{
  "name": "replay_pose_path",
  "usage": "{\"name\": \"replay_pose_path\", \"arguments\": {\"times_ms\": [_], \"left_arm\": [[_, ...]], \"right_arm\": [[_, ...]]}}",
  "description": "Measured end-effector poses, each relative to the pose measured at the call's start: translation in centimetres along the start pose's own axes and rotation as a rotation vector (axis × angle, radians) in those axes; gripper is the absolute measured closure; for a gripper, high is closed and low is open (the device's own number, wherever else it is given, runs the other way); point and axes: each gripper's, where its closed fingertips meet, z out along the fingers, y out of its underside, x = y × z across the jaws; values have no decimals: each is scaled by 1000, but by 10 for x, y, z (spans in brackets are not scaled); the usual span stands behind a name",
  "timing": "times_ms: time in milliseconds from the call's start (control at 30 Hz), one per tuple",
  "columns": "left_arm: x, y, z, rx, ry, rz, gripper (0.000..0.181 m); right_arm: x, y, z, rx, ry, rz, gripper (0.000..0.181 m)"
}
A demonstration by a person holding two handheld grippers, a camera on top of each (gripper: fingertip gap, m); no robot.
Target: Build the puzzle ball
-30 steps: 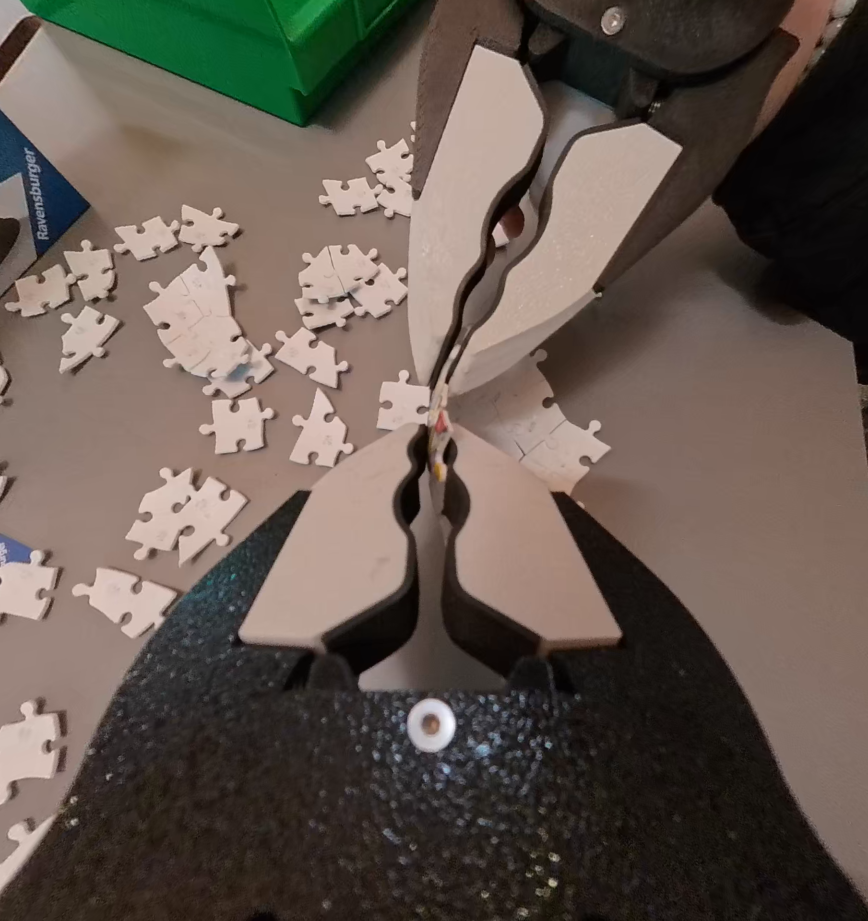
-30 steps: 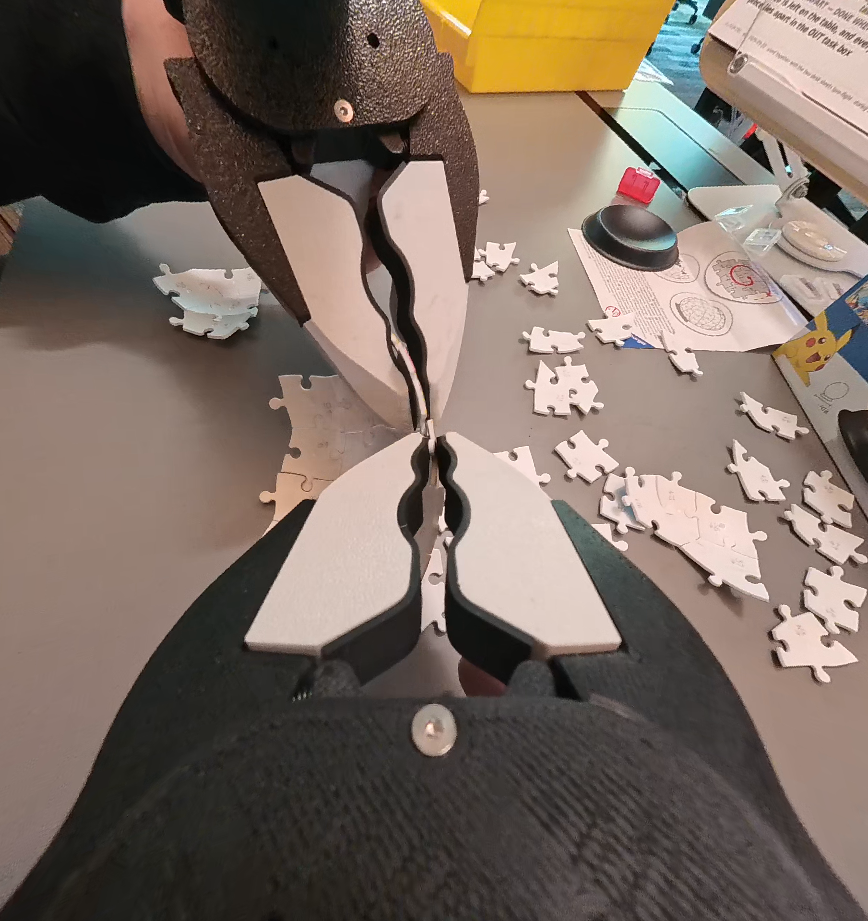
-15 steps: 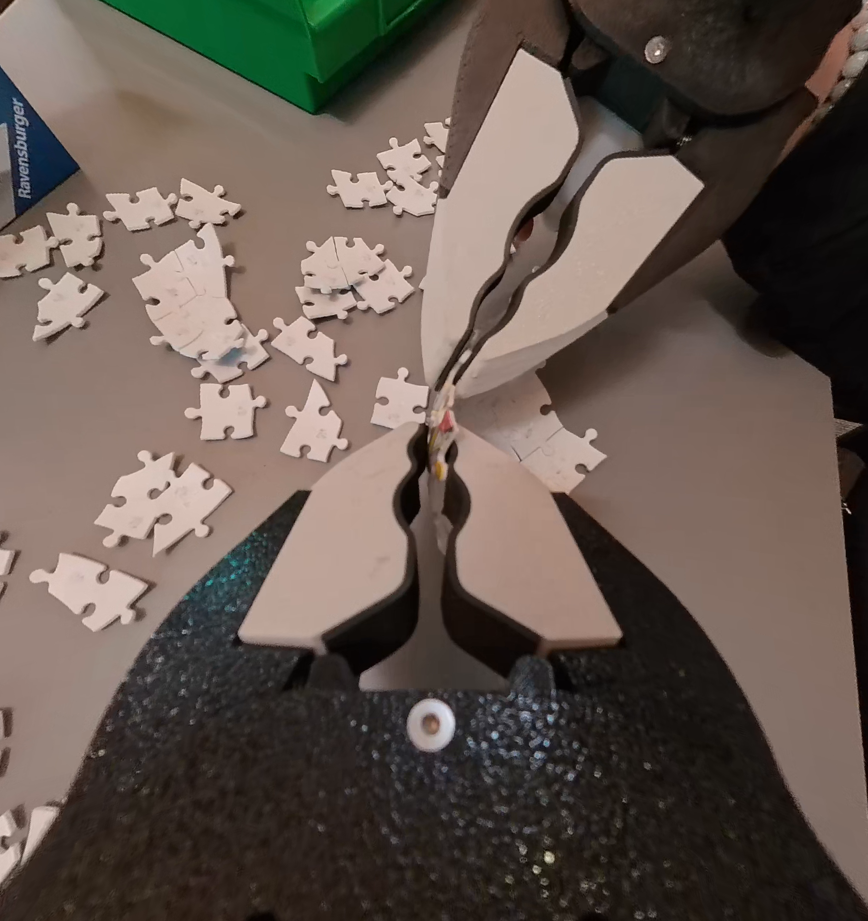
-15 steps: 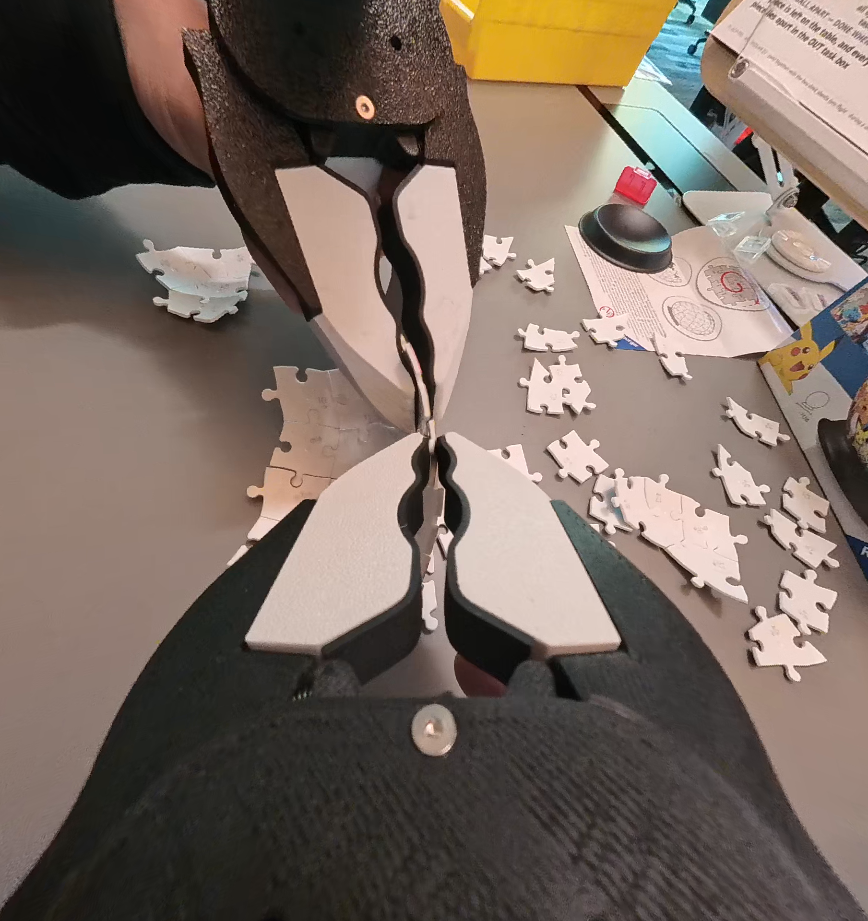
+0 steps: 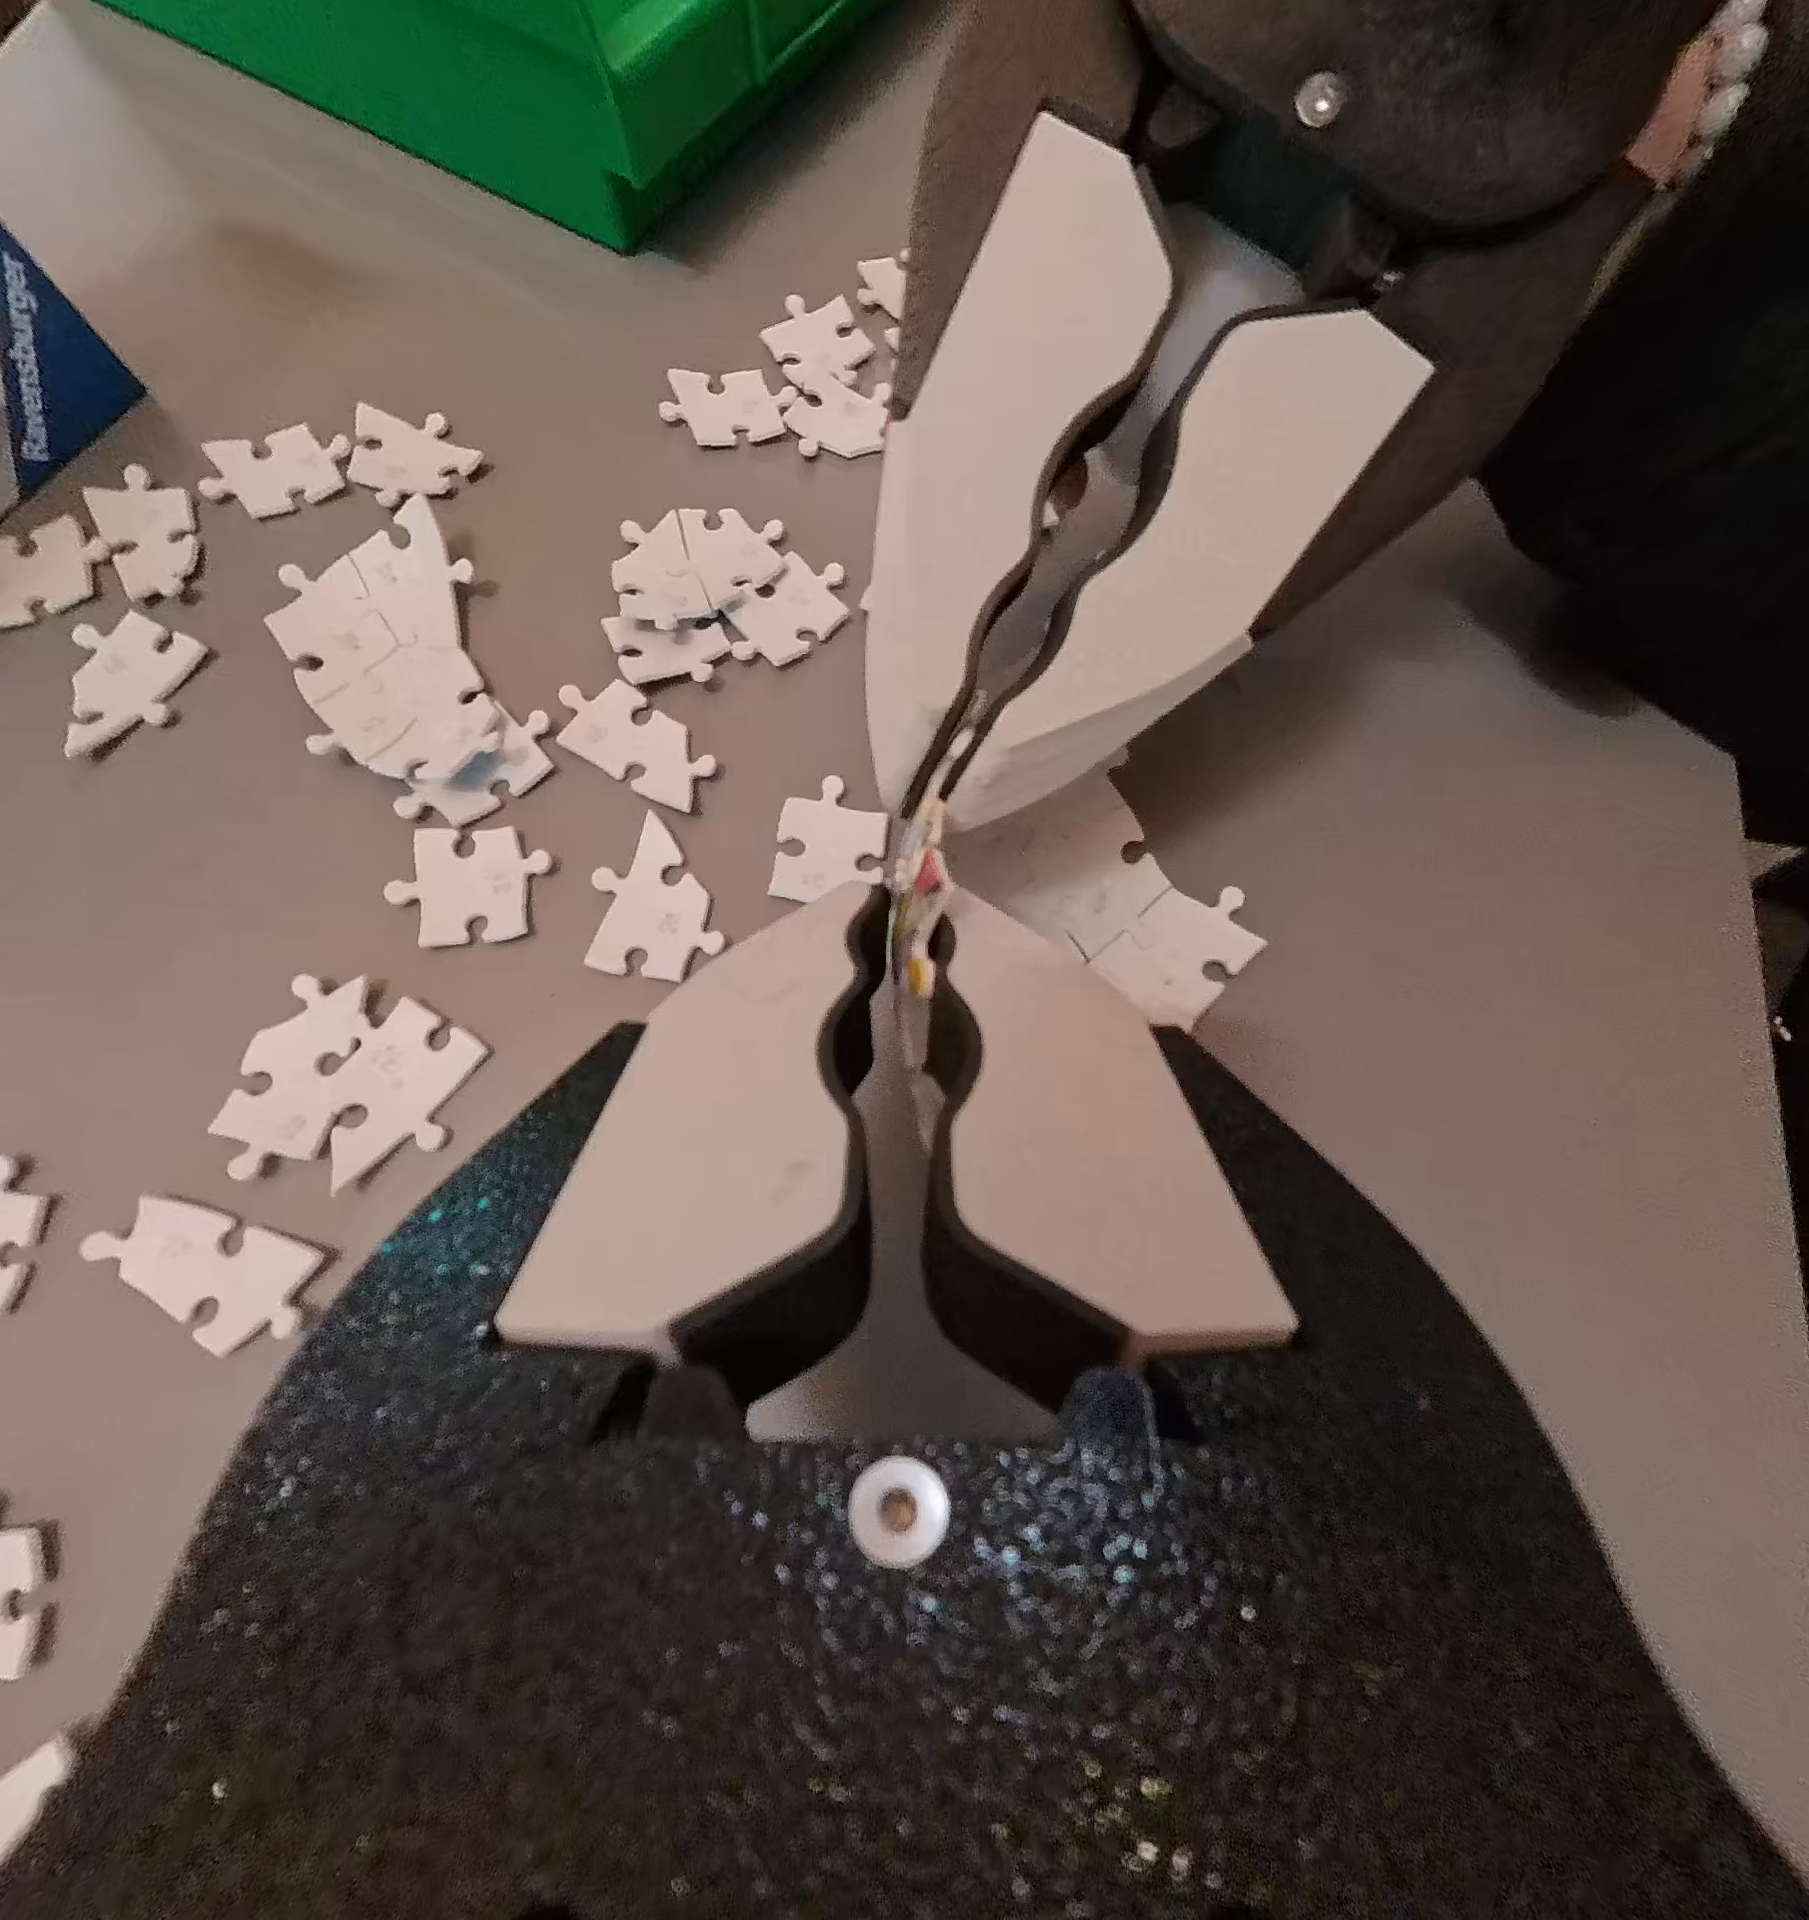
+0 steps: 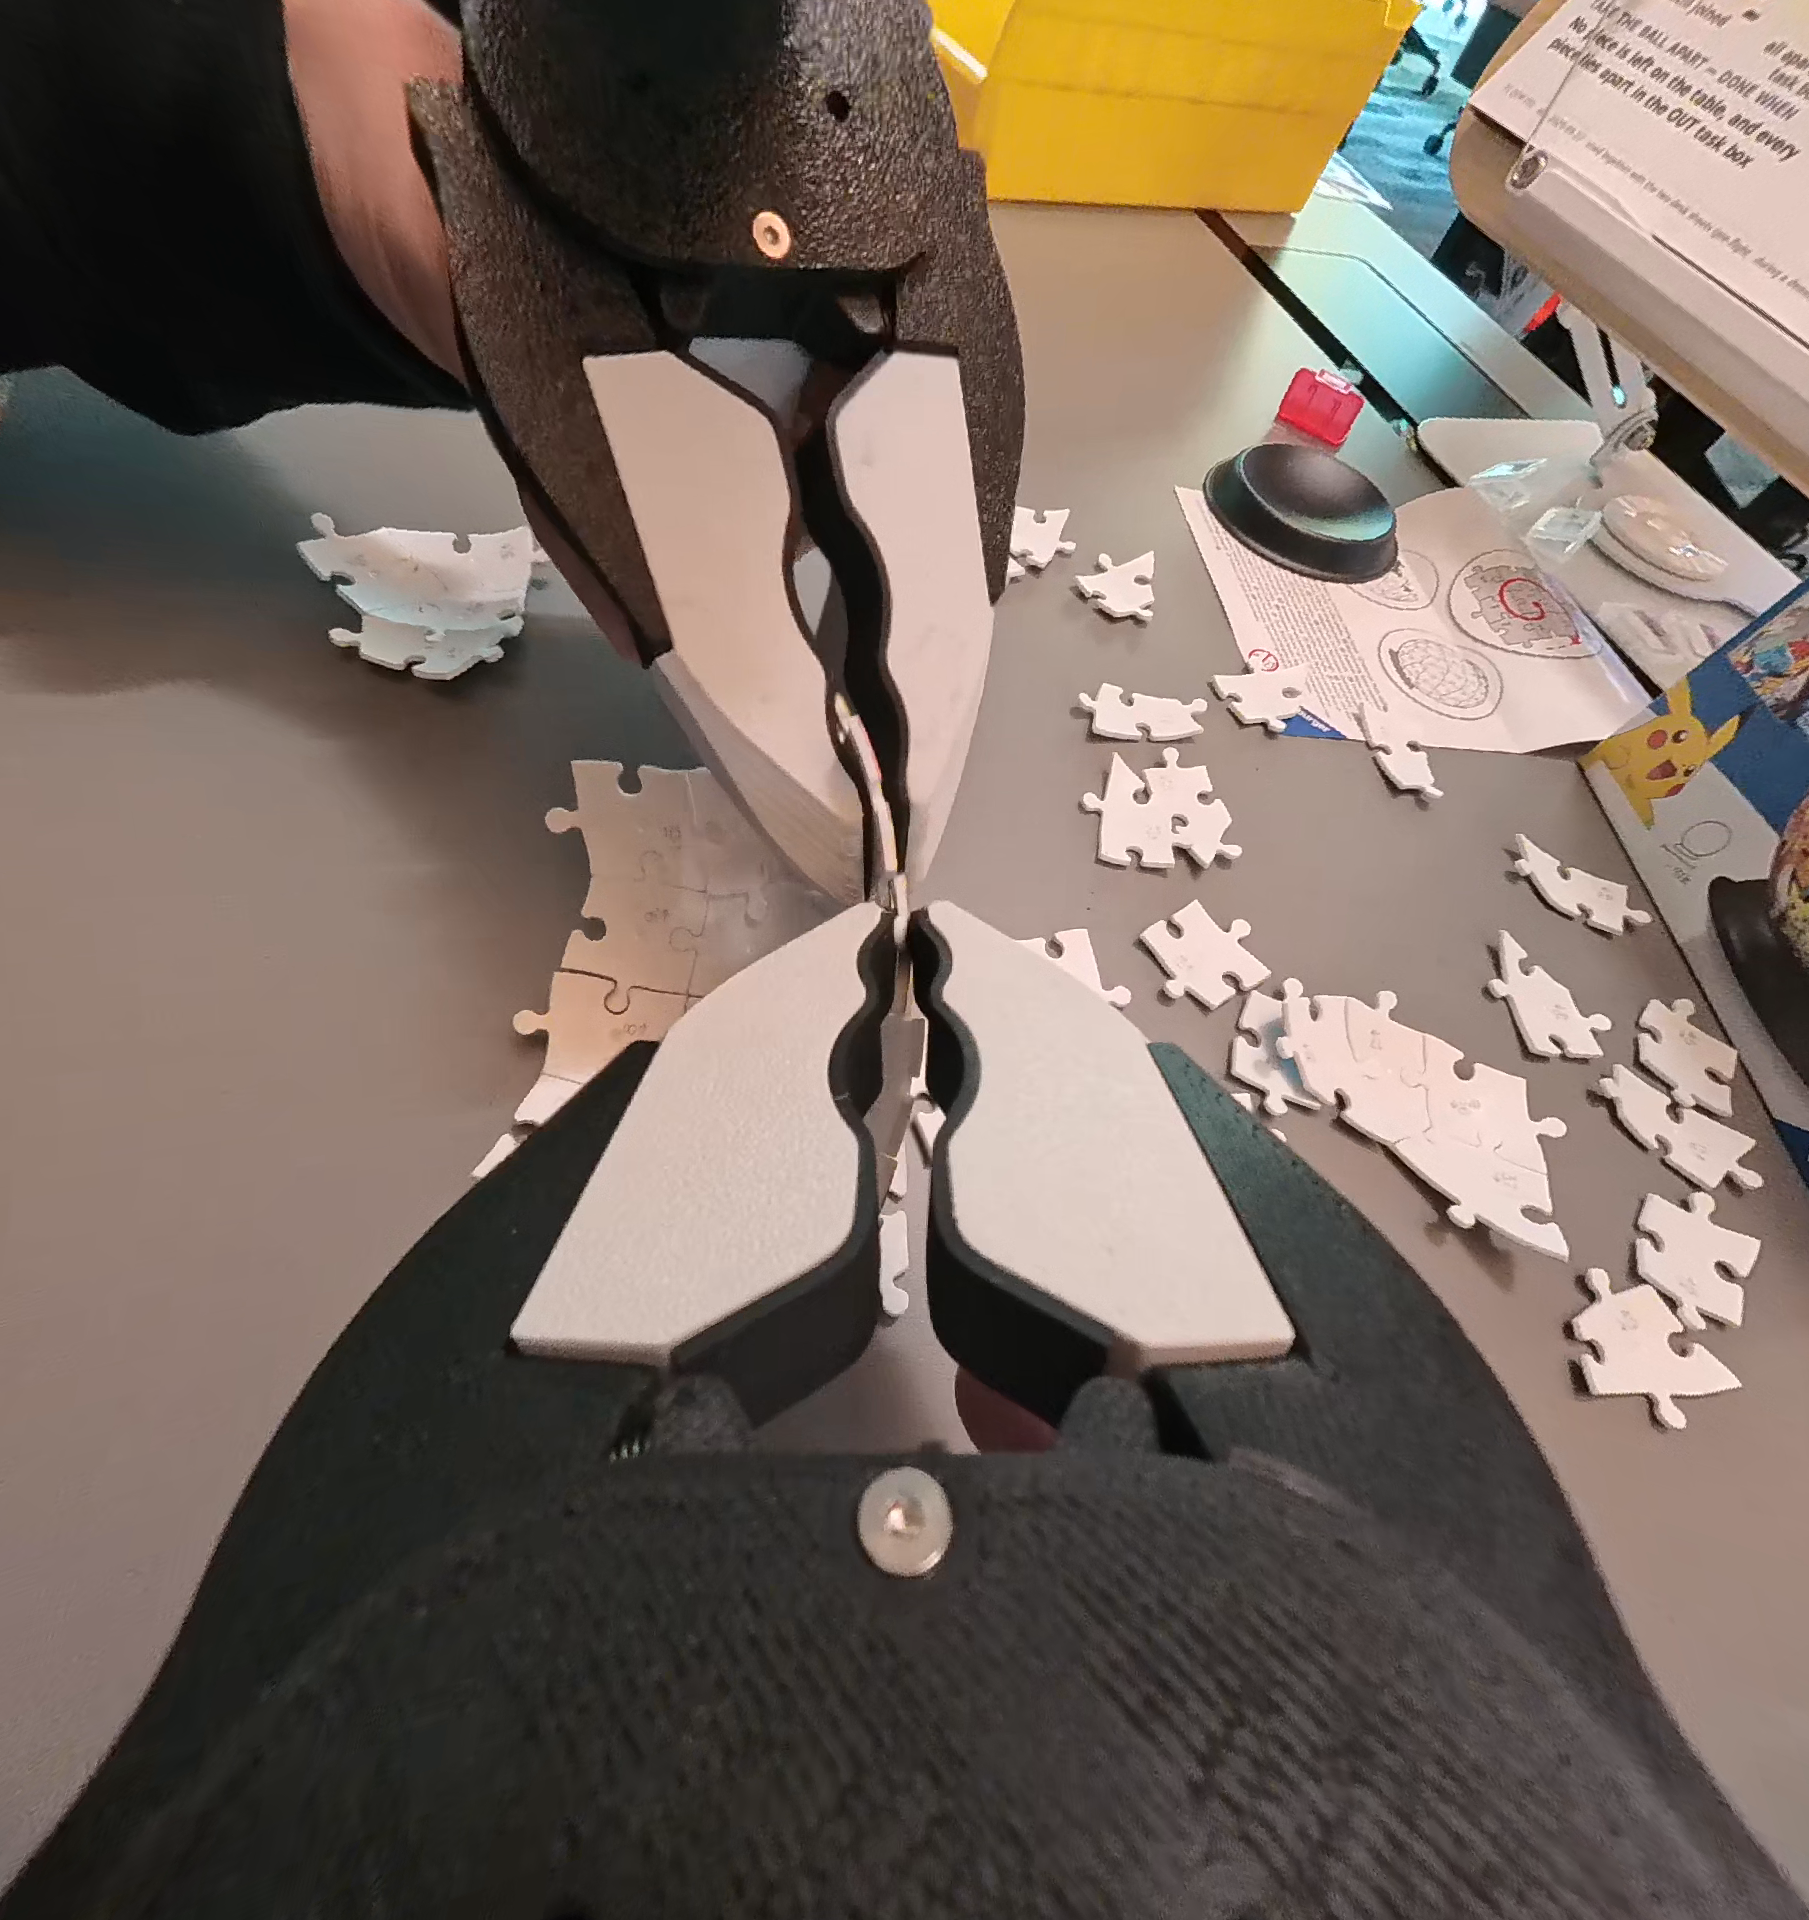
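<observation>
Left gripper (image 5: 915, 914) fingers were clamped on a puzzle piece (image 5: 921, 935) held edge-on, printed side partly showing. Right gripper (image 6: 905, 920) fingers were likewise closed narrow on a second piece (image 6: 900, 1049). Both grippers met tip to tip above the grey tabletop (image 6: 204, 935), the two held pieces touching at their edges. Loose white pieces (image 5: 474, 883) lay scattered face-down on the tabletop, with a joined curved section (image 6: 651, 914) just below the grippers. Green bin (image 5: 526, 94) at the far edge; yellow bin (image 6: 1170, 104) opposite.
</observation>
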Motion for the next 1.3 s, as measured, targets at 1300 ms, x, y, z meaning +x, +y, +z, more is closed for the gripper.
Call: {"name": "replay_pose_path", "arguments": {"times_ms": [1300], "left_arm": [[2,-11,0,58,-41,110,178]], "right_arm": [[0,-3,-4,23,0,-60,175]]}}
